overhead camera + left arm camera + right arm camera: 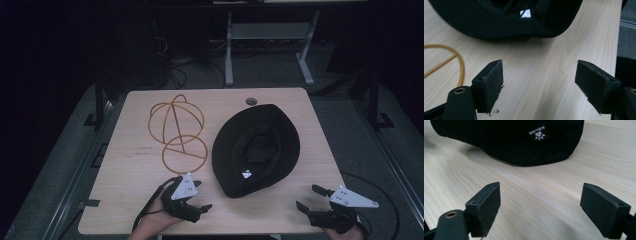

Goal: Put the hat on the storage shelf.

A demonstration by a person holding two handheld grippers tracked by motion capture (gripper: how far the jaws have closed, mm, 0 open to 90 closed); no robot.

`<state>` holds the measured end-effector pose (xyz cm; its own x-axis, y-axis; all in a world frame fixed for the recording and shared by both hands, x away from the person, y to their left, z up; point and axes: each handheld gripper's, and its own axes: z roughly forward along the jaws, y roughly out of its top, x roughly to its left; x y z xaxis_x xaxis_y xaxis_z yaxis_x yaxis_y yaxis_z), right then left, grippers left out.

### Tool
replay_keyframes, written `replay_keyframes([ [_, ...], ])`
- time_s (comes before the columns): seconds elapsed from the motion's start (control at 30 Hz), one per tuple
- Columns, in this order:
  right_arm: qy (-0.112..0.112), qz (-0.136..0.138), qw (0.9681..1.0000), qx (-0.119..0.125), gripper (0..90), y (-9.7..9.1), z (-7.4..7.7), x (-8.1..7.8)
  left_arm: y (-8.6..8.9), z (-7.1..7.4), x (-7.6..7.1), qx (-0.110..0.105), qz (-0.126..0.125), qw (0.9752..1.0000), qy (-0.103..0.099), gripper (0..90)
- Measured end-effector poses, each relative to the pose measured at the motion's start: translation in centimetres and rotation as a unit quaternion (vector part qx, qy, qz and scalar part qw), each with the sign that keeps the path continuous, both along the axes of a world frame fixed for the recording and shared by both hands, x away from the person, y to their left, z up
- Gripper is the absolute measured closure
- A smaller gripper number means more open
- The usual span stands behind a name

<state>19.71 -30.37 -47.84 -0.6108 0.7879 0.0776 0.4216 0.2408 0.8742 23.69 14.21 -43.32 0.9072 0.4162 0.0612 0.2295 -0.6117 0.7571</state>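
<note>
Hat [256, 150] looks soft, light and floppy, so close your wide-open left tool [200, 195] and right tool [309, 198] on its near brim.

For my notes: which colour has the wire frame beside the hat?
Golden yellow; the wire frame shows best in the high view.

Probably a lab: dim room, desk frames [270, 37], cables [172, 60].

The black hat [506, 22] is being cut off by the top edge in both gripper views, its crown being hidden. The wire frame [456, 62] is being cropped at the left gripper view's left edge, its shape being untellable there.
</note>
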Motion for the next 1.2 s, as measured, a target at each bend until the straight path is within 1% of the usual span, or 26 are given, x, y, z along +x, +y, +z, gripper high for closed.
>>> replay_keyframes([
  [0.07,0.0,0.0,1.0,0.0,16.2,0.0,0.0,0.0,-0.3,0.1,0.0,-0.002,-0.001,1.0,-0.001,22.4],
  [0.1,-0.001,0.003,1.0,-0.002,16.2,0.1,-0.1,0.0,-0.9,0.2,0.2,-0.001,-0.008,1.0,-0.002,22.7],
  [0.13,0.0,0.004,1.0,-0.002,16.1,0.1,0.0,0.0,-0.9,0.2,0.2,-0.001,-0.008,1.0,-0.002,22.8],
  [0.2,0.0,0.005,1.0,-0.002,16.2,0.2,0.0,0.0,-1.8,0.4,0.2,-0.002,-0.016,0.9999,-0.003,22.9],
  [0.27,-0.001,0.005,1.0,-0.002,16.2,0.3,0.0,0.0,-2.5,0.5,0.3,-0.001,-0.022,0.9998,-0.003,23.0],
  [0.3,-0.001,0.005,1.0,-0.002,16.2,0.3,0.0,0.0,-2.5,0.5,0.3,-0.001,-0.022,0.9998,-0.003,23.1],
  [0.37,0.0,0.007,1.0,-0.003,16.2,0.3,-0.1,0.0,-3.1,0.6,0.4,0.0,-0.028,0.9996,-0.005,23.2],
  [0.4,0.001,0.009,1.0,-0.004,16.2,0.4,-0.1,0.0,-3.7,0.7,0.5,0.0,-0.032,0.9995,-0.005,23.3],
  [0.43,0.001,0.009,1.0,-0.004,16.2,0.4,-0.1,0.0,-3.7,0.7,0.5,0.0,-0.032,0.9995,-0.005,23.3],
  [0.57,-0.001,0.01,0.9999,-0.004,16.2,0.4,0.0,0.1,-4.8,0.7,0.7,0.007,-0.041,0.9991,-0.005,23.3],
  [0.6,-0.002,0.011,0.9999,-0.003,16.2,0.4,0.0,0.1,-5.4,0.7,0.7,0.008,-0.044,0.999,-0.003,23.4],
  [0.63,-0.002,0.011,0.9999,-0.003,16.2,0.4,0.0,0.1,-5.4,0.7,0.7,0.008,-0.044,0.999,-0.003,23.5],
  [0.7,-0.002,0.012,0.9999,-0.004,16.2,0.4,0.0,0.1,-5.9,0.7,0.8,0.017,-0.052,0.9985,-0.007,23.5],
  [0.77,-0.002,0.013,0.9999,-0.005,16.2,0.4,0.0,0.1,-6.4,0.6,0.9,0.019,-0.055,0.9983,-0.005,23.5],
  [0.8,-0.002,0.012,0.9999,-0.004,16.2,0.3,0.0,0.0,-7.0,0.4,0.8,0.025,-0.058,0.998,-0.006,23.8],
  [0.83,-0.002,0.012,0.9999,-0.004,16.2,0.3,0.0,0.0,-7.0,0.4,0.8,0.025,-0.058,0.998,-0.006,24.4],
  [0.87,-0.004,0.012,0.9999,-0.002,16.2,0.3,0.1,0.0,-7.5,0.3,0.8,0.033,-0.065,0.9973,-0.009,25.5],
  [0.9,-0.004,0.012,0.9999,-0.002,16.2,0.3,0.1,0.0,-7.5,0.3,0.8,0.033,-0.065,0.9973,-0.009,25.6],
  [0.93,-0.003,0.011,0.9999,-0.002,16.2,0.3,0.0,0.1,-8.0,0.2,0.9,0.04,-0.068,0.9968,-0.013,25.7],
  [1.03,-0.003,0.015,0.9999,-0.004,16.2,0.3,0.0,0.0,-8.4,0.1,1.0,0.045,-0.067,0.9966,-0.017,26.7],
  [1.13,-0.005,0.02,0.9998,-0.007,16.2,0.5,0.1,0.0,-9.1,-0.1,1.1,0.062,-0.063,0.9952,-0.042,27.6],
  [1.2,-0.005,0.02,0.9998,-0.006,16.2,0.5,0.1,0.0,-9.3,-0.1,1.2,0.064,-0.063,0.995,-0.043,28.5],
])
